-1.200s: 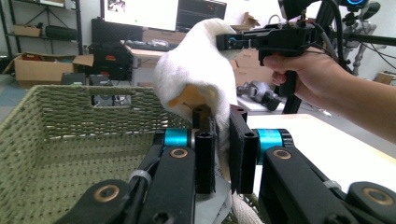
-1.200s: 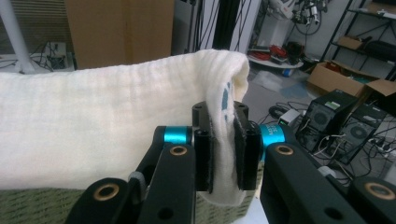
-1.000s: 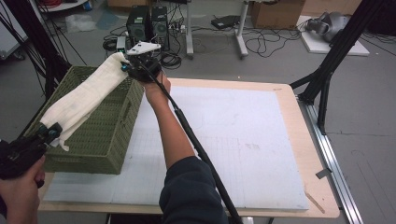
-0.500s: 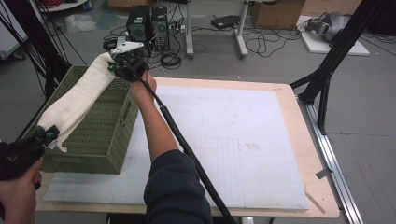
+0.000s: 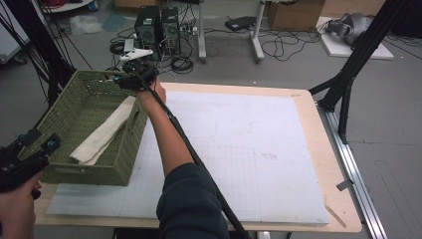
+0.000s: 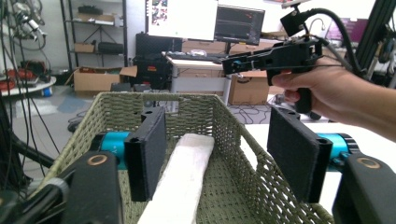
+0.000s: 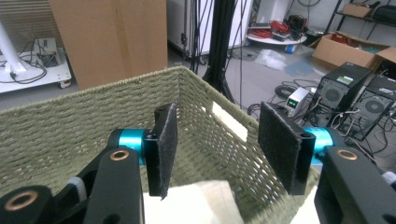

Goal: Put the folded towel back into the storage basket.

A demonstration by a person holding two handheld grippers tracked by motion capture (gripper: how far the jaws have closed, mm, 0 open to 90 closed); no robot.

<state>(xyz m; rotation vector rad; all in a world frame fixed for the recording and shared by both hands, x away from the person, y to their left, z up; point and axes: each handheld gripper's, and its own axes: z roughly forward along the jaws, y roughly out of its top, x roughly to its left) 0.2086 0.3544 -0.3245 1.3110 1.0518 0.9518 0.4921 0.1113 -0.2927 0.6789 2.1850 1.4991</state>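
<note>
towel dropped into the basket, both tongs let go

the folded towel [image 5: 102, 137] lies slanted inside the green basket [image 5: 59, 117] at the table's [image 5: 259, 149] 9 o'clock; left tongs [image 5: 42, 144] and right tongs [image 5: 115, 78] have just been opening, spread with nothing between, so only pulling back seems left.
</note>
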